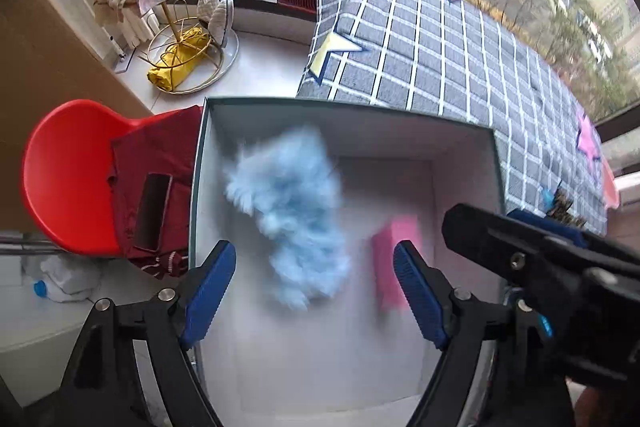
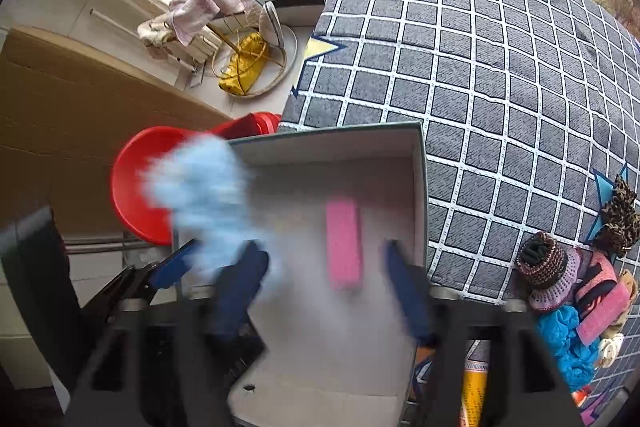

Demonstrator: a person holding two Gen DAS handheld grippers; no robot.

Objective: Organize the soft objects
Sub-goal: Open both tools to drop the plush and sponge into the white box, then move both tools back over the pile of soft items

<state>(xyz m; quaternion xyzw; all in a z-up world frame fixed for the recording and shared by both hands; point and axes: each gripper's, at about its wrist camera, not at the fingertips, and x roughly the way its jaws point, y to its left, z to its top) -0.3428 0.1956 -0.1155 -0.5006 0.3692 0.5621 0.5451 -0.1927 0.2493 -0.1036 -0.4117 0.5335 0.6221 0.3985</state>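
I find both my left gripper (image 1: pixel 314 297) and right gripper (image 2: pixel 324 291) wide open, empty; blue fluffy item (image 1: pixel 288 211) and pink item (image 1: pixel 396 259) blurred mid-frame over the box (image 1: pixel 460 147).

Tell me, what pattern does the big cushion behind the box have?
Grey with a white grid; clearest in the right wrist view.

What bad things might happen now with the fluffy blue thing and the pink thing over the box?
1. The fluffy blue thing looks blurred and loose between the open left tongs, near the left wall of the box, so it might tip out toward the red chair.
2. The pink thing also looks loose below the open right tongs; it could land crooked.
3. The two tongs are close together and might bump.
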